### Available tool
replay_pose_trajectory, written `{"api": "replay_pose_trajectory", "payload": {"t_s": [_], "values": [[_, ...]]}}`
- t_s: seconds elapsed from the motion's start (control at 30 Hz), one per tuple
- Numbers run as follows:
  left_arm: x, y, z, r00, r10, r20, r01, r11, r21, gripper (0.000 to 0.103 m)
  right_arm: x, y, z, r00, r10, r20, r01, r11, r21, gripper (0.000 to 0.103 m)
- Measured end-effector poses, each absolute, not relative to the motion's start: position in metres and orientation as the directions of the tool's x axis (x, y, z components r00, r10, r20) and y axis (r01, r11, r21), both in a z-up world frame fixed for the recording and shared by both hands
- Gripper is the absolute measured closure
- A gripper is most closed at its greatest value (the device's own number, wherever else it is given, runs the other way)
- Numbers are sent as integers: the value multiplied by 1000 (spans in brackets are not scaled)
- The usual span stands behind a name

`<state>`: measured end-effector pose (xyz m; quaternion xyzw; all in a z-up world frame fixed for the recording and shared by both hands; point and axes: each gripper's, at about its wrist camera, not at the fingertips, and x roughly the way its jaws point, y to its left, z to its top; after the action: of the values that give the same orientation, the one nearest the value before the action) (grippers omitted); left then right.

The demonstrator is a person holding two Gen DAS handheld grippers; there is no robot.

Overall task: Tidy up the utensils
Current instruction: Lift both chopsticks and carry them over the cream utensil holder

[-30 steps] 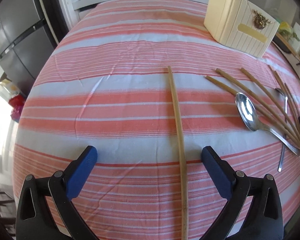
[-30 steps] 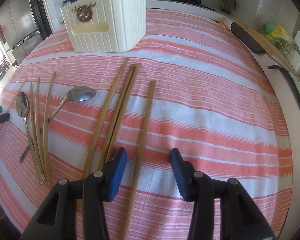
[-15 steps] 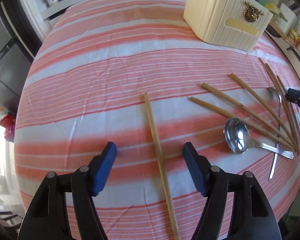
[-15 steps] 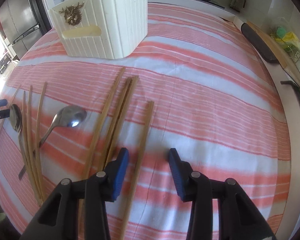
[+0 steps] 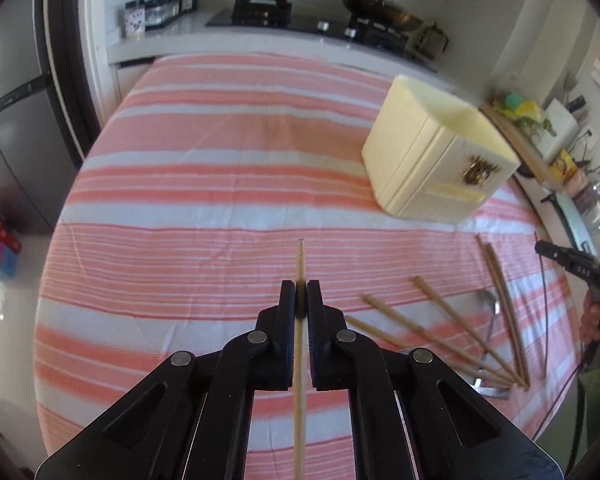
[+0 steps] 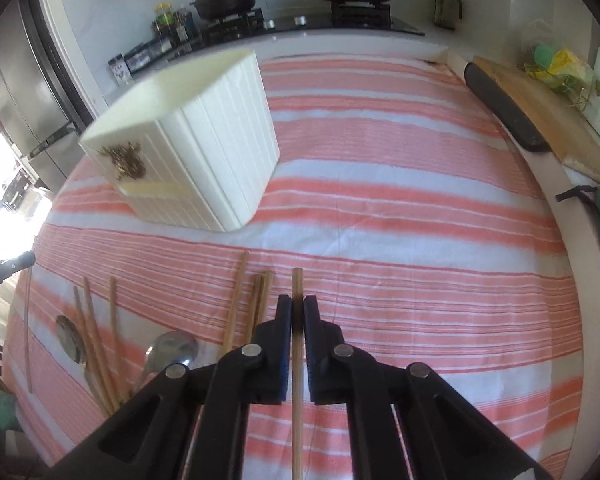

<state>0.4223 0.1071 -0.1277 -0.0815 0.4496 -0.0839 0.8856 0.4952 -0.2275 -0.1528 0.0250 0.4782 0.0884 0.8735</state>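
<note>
Bright daylight, blown-out glare at left edge of right wrist view. Strong fisheye curvature, dark vignette corners. Cream box [image 6: 188,152] motion-blurred in both views; striped cloth [image 5: 204,208] soft.

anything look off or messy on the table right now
Nothing damaged or spilled. Loose chopsticks and two spoons lie fanned and crossing on the striped cloth, outside the white holder.
</note>
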Motion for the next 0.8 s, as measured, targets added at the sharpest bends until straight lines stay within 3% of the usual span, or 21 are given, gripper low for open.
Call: {"api": "replay_pose_trajectory", "payload": {"t_s": [0.23, 0.47, 0.8], "values": [[370, 108, -49, 719, -274, -639, 144, 958, -249, 99, 431, -229, -65, 674, 232, -701, -175, 972, 153, 97], [342, 97, -3, 794, -310, -523, 204, 946, -251, 99, 373, -220, -8, 782, 249, -571, -208, 968, 138, 97], [377, 80, 57, 835, -335, -437, 245, 937, -248, 99, 398, -206, 45, 868, 247, -431, -212, 969, 127, 97]]}}
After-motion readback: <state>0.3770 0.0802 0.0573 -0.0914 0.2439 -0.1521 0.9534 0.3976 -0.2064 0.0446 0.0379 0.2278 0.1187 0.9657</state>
